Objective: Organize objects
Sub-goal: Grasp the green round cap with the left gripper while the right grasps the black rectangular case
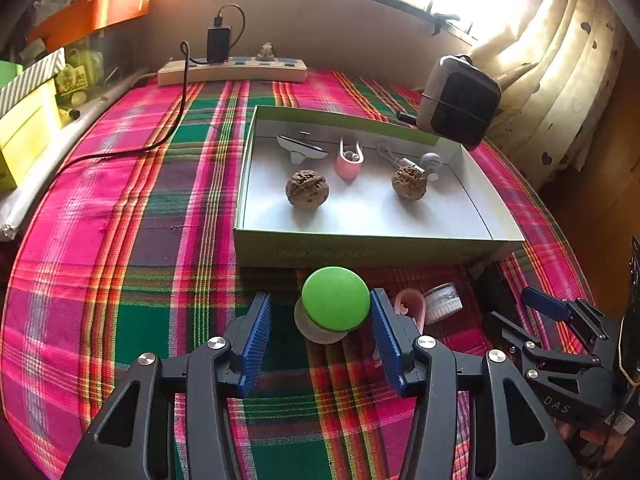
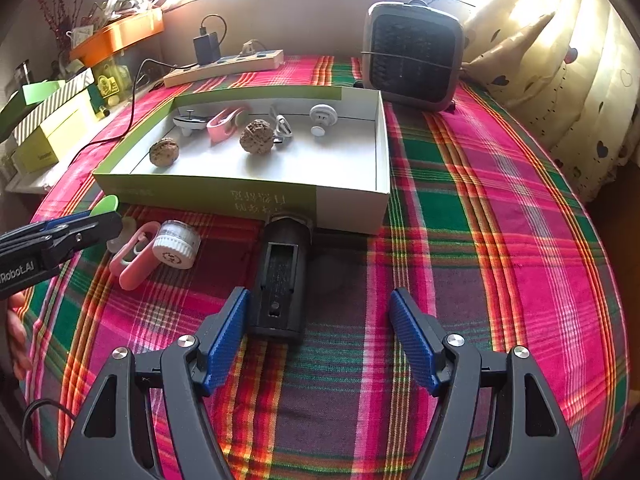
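A shallow white box with green walls (image 1: pixel 360 250) (image 2: pixel 348 210) holds two walnuts (image 1: pixel 307 190) (image 1: pixel 409 183), a pink clip (image 1: pixel 349 162), a small white boat-shaped item (image 1: pixel 302 148) and white hooks (image 1: pixel 431 162). My left gripper (image 1: pixel 320 320) is open around a green-capped suction knob (image 1: pixel 335 298), its right finger touching the cap, just in front of the box. A pink clip (image 2: pixel 134 258), a white jar (image 2: pixel 176 245) and a black cylinder device (image 2: pixel 280 276) lie in front of the box. My right gripper (image 2: pixel 320 336) is open and empty, its left finger beside the black device.
A plaid cloth (image 2: pixel 480 220) covers the table. A power strip with a charger (image 1: pixel 232 68) lies at the back. A small dark heater (image 2: pixel 414 60) stands at the back right. Yellow boxes (image 1: pixel 28 128) and an orange tray (image 1: pixel 92 12) sit at the left. Curtains (image 2: pixel 560 60) hang at right.
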The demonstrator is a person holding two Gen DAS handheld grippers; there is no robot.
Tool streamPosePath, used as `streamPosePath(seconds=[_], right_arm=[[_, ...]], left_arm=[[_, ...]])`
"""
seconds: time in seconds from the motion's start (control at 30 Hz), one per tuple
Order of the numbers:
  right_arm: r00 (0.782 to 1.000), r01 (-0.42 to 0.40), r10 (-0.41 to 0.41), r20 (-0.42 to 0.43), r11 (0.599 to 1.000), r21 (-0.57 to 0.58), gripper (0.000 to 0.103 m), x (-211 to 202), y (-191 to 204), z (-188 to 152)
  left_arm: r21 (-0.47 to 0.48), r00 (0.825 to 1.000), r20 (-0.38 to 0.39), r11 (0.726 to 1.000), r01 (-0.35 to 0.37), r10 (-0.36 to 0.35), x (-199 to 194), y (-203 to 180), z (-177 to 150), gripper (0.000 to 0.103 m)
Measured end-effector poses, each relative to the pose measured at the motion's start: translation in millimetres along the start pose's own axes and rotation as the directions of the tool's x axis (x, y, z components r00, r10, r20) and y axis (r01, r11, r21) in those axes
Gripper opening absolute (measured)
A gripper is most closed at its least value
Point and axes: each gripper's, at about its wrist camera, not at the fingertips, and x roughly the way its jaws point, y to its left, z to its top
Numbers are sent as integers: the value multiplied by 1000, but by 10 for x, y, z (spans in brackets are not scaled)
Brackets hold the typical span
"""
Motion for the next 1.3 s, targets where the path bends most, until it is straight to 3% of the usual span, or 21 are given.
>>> streamPosePath(seconds=[0.57, 0.8, 1.0, 1.3], right_arm=[[999, -37, 37, 2, 999, -26, 71, 61, -33, 77], [999, -48, 49, 10, 998, -35, 55, 35, -36, 76], [998, -67, 68, 14, 996, -65, 37, 22, 10, 67], [996, -85, 87, 17, 994, -65, 29, 7, 12, 56]], left_arm=[[0, 999, -12, 999, -38, 38, 127, -35, 64, 48], [1, 999, 1, 999, -43, 43, 88, -74, 71, 32], [-18, 998, 7, 998, -61, 61, 69, -77, 50, 32], [-5, 997, 13, 997, -80, 80, 74, -111, 37, 32]])
